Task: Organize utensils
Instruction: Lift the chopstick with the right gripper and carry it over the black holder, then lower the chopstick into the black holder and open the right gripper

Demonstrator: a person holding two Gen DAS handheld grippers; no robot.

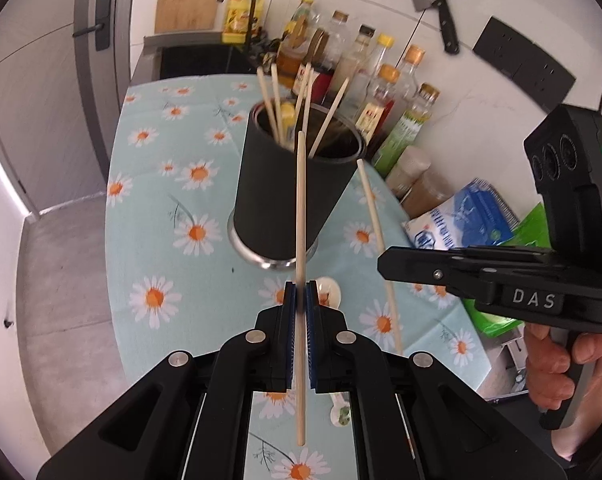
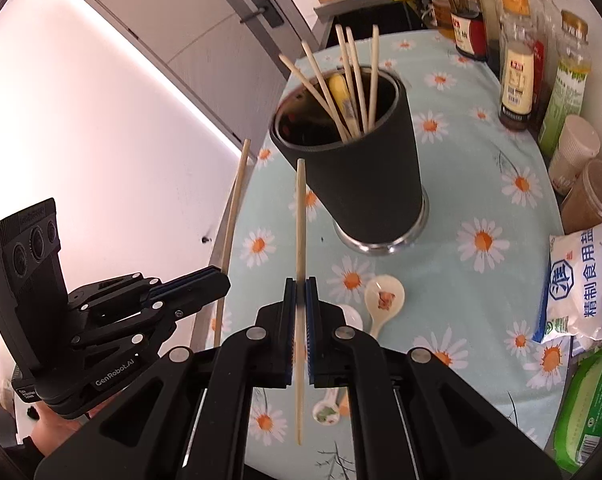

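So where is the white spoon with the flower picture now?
In the right wrist view, the white spoon lies on the daisy tablecloth, just in front of the black utensil holder and right of the right gripper.

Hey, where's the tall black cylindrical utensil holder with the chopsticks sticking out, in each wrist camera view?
Left wrist view: the black cylindrical utensil holder stands at centre, just above the left gripper, which is shut on a chopstick.
Right wrist view: the holder stands centre-right, above the right gripper, also shut on a chopstick.
Shared landmark: the light blue daisy-print tablecloth under it.
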